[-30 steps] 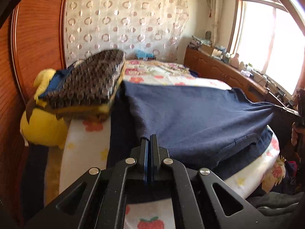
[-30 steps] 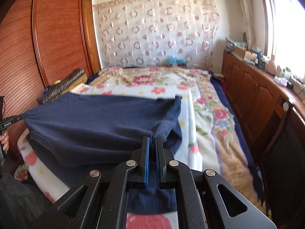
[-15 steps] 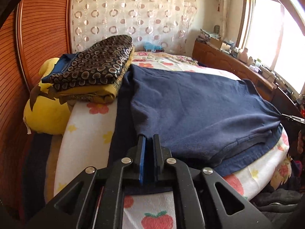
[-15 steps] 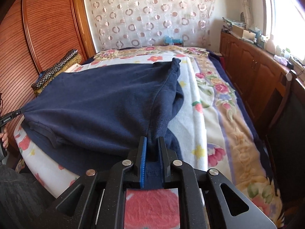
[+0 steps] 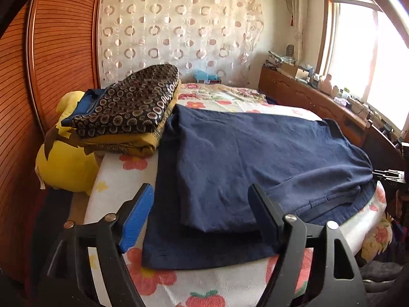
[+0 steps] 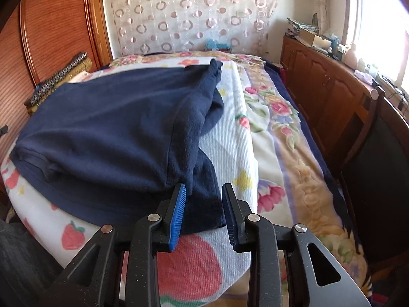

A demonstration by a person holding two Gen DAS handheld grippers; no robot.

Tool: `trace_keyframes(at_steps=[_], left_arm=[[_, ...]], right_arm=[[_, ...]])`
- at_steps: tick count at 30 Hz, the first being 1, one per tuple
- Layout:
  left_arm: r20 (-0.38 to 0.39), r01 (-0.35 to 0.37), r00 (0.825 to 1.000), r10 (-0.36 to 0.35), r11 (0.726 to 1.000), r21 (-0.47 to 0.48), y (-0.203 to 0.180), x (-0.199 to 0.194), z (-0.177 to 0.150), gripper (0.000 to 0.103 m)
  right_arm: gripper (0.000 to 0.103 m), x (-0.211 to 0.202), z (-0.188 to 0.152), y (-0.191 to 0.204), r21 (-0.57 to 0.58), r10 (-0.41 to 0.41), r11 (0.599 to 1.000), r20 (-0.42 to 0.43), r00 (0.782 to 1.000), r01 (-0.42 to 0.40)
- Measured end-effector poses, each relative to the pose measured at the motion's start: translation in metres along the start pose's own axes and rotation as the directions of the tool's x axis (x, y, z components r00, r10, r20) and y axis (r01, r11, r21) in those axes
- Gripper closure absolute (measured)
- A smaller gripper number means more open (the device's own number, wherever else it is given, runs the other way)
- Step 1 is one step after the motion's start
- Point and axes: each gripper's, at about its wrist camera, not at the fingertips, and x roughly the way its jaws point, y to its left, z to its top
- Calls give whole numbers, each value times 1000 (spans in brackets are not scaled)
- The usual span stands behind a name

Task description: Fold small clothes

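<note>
A navy garment [image 5: 242, 153] lies folded over itself on the flowered bed blanket [image 5: 122, 179]. My left gripper [image 5: 200, 189] hangs over its near left corner; the jaws are opening wide, and the cloth lies between them untouched by the pads. In the right wrist view the same garment [image 6: 115, 128] spreads to the left. My right gripper [image 6: 203, 188] sits at its near right corner. Its jaws are opening too, with the folded edge lying loose between the blue pads [image 6: 179, 204]. The right gripper's tips [image 5: 386, 174] show at the far right of the left view.
A stack of folded clothes [image 5: 127, 110] rests on a yellow plush toy [image 5: 64, 163] by the wooden wardrobe [image 5: 51, 51]. A low wooden cabinet [image 6: 332, 89] and a dark chair [image 6: 378, 153] line the bed's right side. Bare blanket [image 6: 268, 128] lies right of the garment.
Both grippers were shut on the garment's edge, held stretched above the bed. The cloth has come down flat, both sets of jaws have opened, and the edge is let go.
</note>
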Motion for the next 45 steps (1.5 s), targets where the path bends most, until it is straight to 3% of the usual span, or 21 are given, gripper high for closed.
trace_keyframes(at_steps=[4, 5, 6, 7, 13, 21, 24, 30, 36, 43, 45], left_arm=[[-24, -2, 1000, 2, 1000, 1, -1, 7, -3, 25], [-29, -4, 1000, 4, 1000, 2, -2, 8, -4, 25], [-34, -3, 999, 3, 1000, 1, -2, 10, -5, 25], [-38, -3, 999, 3, 1000, 2, -3, 11, -6, 25], [-45, -5, 999, 6, 1000, 15, -8, 13, -6, 25], [-55, -39, 998, 39, 999, -9, 0, 16, -6, 25], [-62, -44, 997, 43, 999, -12, 2, 18, -7, 25], [-73, -44, 996, 44, 999, -6, -6, 19, -10, 25], [-80, 10, 997, -9, 1000, 9, -24, 12, -14, 25], [-103, 84, 992, -78, 995, 51, -50, 6, -30, 25], [-116, 107, 988, -100, 993, 53, -54, 7, -33, 30]], right_arm=[[75, 2, -1, 0, -11, 1, 1000, -1, 1000, -1], [79, 1, -1, 0, -10, 12, 1000, -1, 1000, -12], [92, 0, -1, 0, -12, 28, 1000, -1, 1000, -28], [96, -4, -2, -2, -14, 46, 999, -6, 999, -46], [97, -24, -3, -3, -64, 29, 997, -43, 999, -32], [97, -39, -1, -7, -42, 45, 998, -16, 999, -46], [87, -39, 0, -8, -23, 31, 999, 18, 999, -31], [80, -36, -4, 7, -24, 56, 998, 82, 995, -55], [80, -21, -5, 42, -57, 153, 987, 97, 983, -148], [80, 1, -16, 96, -132, 279, 954, 55, 959, -270], [75, 6, -21, 108, -145, 300, 945, 36, 953, -292]])
